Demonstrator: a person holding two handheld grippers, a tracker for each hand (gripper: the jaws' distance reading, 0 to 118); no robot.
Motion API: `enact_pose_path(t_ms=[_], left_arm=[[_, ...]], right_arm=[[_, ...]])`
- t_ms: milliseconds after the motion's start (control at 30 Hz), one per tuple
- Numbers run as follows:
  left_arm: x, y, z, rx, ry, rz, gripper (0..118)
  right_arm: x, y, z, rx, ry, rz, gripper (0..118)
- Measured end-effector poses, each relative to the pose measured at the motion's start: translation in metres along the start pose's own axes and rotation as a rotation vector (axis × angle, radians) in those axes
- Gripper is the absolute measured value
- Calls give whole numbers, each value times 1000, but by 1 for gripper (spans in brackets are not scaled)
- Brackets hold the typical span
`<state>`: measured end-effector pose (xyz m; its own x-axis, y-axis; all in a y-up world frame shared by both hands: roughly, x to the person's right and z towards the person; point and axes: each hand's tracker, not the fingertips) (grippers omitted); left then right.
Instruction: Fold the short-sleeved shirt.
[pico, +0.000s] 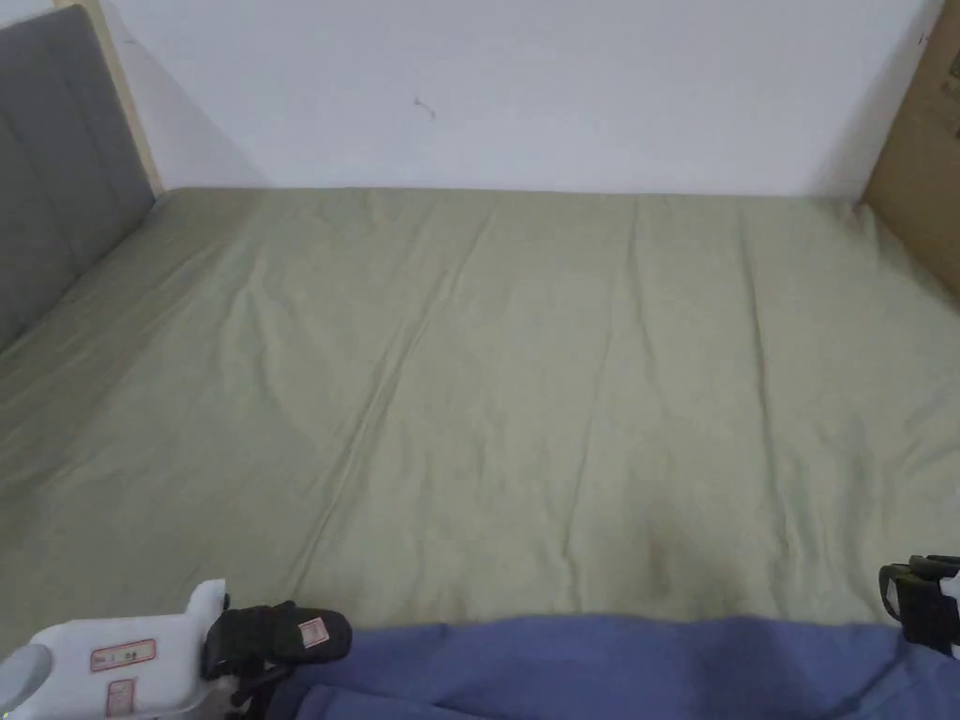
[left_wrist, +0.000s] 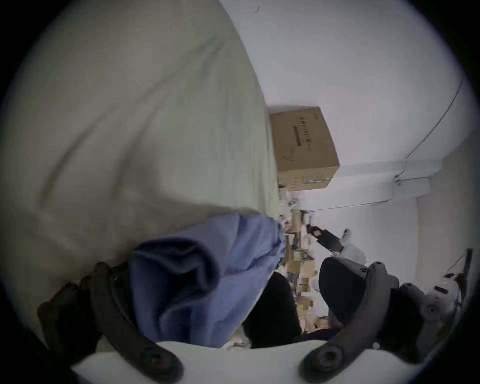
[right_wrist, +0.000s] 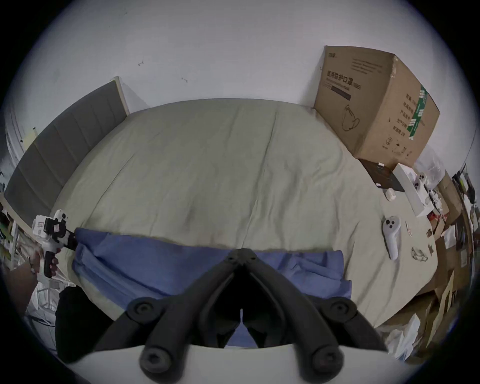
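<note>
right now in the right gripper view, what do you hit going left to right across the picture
left gripper at the shirt's left end → blue shirt along the near edge of the bed → white controller lying on the sheet → clutter of boxes past the bed's right side.

Bed (pico: 525, 375) wide open ahead; cardboard box (right_wrist: 376, 104) blocks far right corner, headboard (pico: 56, 159) walls the left, controller (right_wrist: 391, 237) near right edge.
</note>
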<state>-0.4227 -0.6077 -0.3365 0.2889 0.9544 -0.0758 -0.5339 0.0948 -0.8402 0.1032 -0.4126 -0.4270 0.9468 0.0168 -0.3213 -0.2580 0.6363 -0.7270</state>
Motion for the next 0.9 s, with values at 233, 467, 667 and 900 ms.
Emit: enact_pose_path(t_ms=[233, 467, 667, 900], left_arm=[[-33, 6, 1, 61, 286, -13, 6], [28, -24, 4, 172, 364, -207, 6], [123, -45, 4, 271, 1012, -613, 6], [176, -57, -56, 228, 793, -548, 6]], right_arm=[[-10, 4, -11, -11, 62, 28, 0], [-5, -2, -11, -23, 84, 15, 0], [7, -8, 0, 2, 90, -6, 0], [22, -20, 14, 22, 102, -36, 0]])
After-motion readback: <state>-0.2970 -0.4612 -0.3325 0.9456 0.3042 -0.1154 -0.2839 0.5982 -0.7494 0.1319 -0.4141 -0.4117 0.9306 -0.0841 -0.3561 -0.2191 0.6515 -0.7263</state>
